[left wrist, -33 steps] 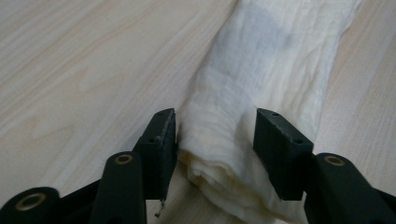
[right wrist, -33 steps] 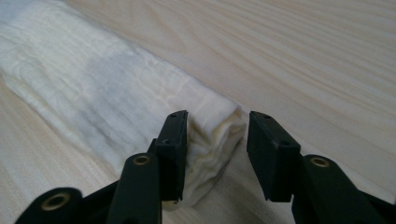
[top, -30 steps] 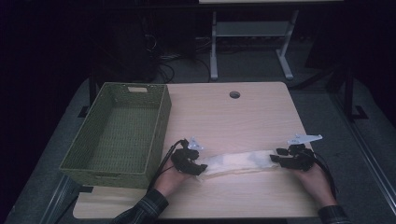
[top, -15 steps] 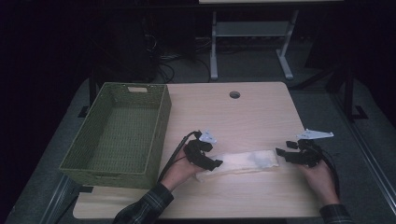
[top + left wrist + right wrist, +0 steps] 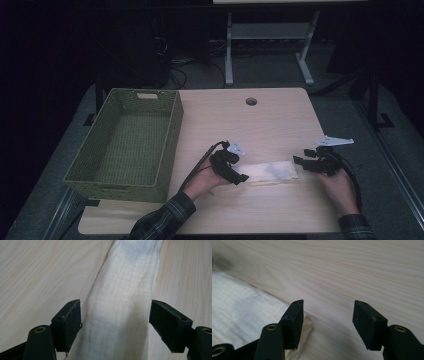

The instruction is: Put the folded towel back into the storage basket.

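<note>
White cloth, thin woven weave, folded into a long narrow strip, lies flat on the pale wood-grain table between my two claws. Fold looks done; I judge the strip is left to be folded again or moved to the green lattice basket at the table's left. Left claw: jaws have just been opening, now wide, straddling the strip's end without pressing it. Right claw: half open, holding nothing, one pad just over the cloth's corner.

A thin, matt woven cloth (faintly ribbed) lies on the smooth pale wood-grain table.
</note>
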A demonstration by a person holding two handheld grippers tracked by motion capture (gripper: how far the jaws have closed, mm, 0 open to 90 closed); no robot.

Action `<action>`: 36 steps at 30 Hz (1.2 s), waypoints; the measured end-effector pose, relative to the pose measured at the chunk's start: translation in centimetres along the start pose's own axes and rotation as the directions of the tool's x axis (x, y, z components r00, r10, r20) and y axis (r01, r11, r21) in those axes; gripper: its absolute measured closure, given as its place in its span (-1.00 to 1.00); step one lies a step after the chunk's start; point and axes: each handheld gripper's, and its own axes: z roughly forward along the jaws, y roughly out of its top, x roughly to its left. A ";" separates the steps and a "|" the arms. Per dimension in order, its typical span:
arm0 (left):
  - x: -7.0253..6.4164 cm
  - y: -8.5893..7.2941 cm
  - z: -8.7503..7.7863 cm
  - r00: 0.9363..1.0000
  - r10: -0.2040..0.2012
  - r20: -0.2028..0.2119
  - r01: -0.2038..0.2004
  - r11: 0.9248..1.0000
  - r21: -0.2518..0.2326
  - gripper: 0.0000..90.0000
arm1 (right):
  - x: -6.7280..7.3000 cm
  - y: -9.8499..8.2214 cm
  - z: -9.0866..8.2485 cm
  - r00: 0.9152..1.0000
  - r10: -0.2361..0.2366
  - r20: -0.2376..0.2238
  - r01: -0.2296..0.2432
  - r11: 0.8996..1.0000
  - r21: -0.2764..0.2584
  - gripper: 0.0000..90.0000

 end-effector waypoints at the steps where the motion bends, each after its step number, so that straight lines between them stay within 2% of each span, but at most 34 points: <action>1: -0.1 0.0 0.2 1.000 -0.006 0.000 0.006 1.000 -0.002 -0.45 | 0.1 0.0 0.1 1.000 -0.005 -0.007 0.005 1.000 0.001 -0.05; 6: -0.3 0.0 1.0 1.000 0.015 0.014 -0.015 1.000 0.018 -0.45 | 0.7 -0.1 0.4 0.999 -0.017 -0.041 0.018 1.000 0.019 0.00; 8: -0.4 0.0 1.1 0.999 0.033 0.011 -0.033 0.999 0.038 -0.46 | 1.0 -0.1 0.4 0.998 -0.030 -0.059 0.032 0.999 0.025 0.00; 11: -0.4 -0.2 1.3 0.999 0.031 0.009 -0.031 0.999 0.039 -0.46 | 1.5 -0.2 0.7 0.996 -0.037 -0.083 0.040 0.998 0.041 0.00; 12: -0.4 -0.2 1.3 0.999 0.044 0.008 -0.044 0.998 0.052 -0.46 | 1.6 -0.2 0.9 0.995 -0.036 -0.091 0.041 0.998 0.048 0.00; 14: -0.5 -0.3 1.4 0.999 0.041 0.004 -0.041 0.998 0.047 -0.46 | 1.9 -0.3 1.2 0.995 -0.039 -0.092 0.045 0.997 0.065 0.00; 17: -0.6 -0.3 1.4 0.997 0.070 -0.006 -0.070 0.996 0.061 -0.46 | 2.1 -0.4 1.7 0.994 -0.052 -0.097 0.060 0.995 0.084 0.03; 19: -0.7 -0.3 1.5 0.998 0.069 -0.012 -0.069 0.996 0.060 -0.46 | 2.1 -0.4 1.8 0.994 -0.048 -0.101 0.057 0.994 0.091 0.05; 24: -0.5 -0.2 1.5 0.997 0.075 -0.026 -0.074 0.995 0.061 -0.51 | 2.1 -0.5 1.7 0.993 -0.047 -0.105 0.057 0.994 0.094 0.09; 27: -0.6 -0.3 1.7 0.996 0.084 -0.028 -0.082 0.994 0.067 -0.50 | 2.2 -0.5 1.7 0.993 -0.046 -0.106 0.056 0.994 0.095 0.20; 30: -0.7 -0.3 1.6 0.996 0.085 -0.022 -0.083 0.995 0.062 -0.35 | 2.2 -0.5 1.7 0.992 -0.054 -0.111 0.065 0.993 0.096 0.31; 32: -0.9 -0.4 1.5 0.997 0.080 -0.017 -0.079 0.996 0.043 -0.19 | 2.3 -0.5 1.6 0.991 -0.054 -0.123 0.067 0.993 0.100 0.50; 35: -0.8 -0.3 1.3 0.997 0.082 -0.009 -0.082 0.996 0.043 0.10 | 2.4 -0.5 1.7 0.989 -0.056 -0.138 0.071 0.992 0.103 0.67; 36: -0.8 -0.3 1.2 0.996 0.085 -0.005 -0.085 0.996 0.038 0.25 | 2.4 -0.5 1.7 0.989 -0.057 -0.140 0.072 0.992 0.104 0.72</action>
